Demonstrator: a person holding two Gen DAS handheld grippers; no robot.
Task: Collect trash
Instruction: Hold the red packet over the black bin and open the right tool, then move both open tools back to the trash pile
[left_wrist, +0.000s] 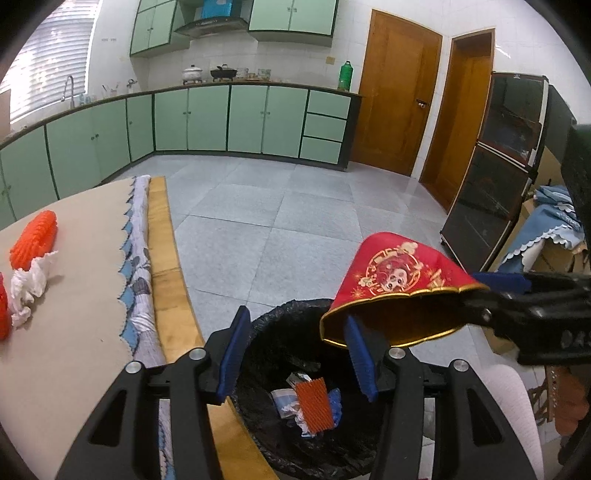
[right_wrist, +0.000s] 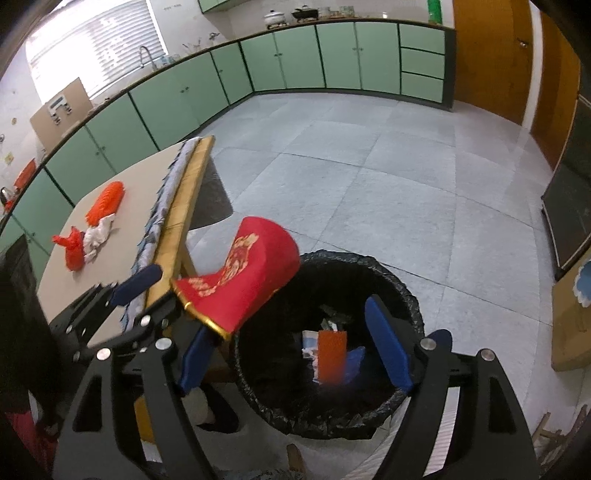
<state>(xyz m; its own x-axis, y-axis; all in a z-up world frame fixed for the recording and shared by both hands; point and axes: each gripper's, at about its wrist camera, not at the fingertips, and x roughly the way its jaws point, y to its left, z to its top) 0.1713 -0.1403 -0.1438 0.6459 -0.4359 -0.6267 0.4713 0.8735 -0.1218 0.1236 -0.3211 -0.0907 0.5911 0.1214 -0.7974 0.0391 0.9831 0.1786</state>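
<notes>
- You have the round trash bin lined with a black plastic bag (left_wrist: 291, 306) on the tiled floor, just right of the beige-topped wooden table (left_wrist: 74, 332).
- In the bin, an orange foam net sleeve (left_wrist: 313, 404) lies on crumpled wrappers.
- The red paper cup with a gold rim (left_wrist: 399, 273) sits above the bin's rim, between your left gripper (left_wrist: 295, 317) and right gripper (right_wrist: 288, 315).
- On the table, a second orange foam net (left_wrist: 35, 240) touches a crumpled white tissue (left_wrist: 29, 284).
- A patterned cloth (left_wrist: 142, 258) runs along the table's bin-side edge.
- Green kitchen cabinets (left_wrist: 207, 118) stand behind, across the floor.
</notes>
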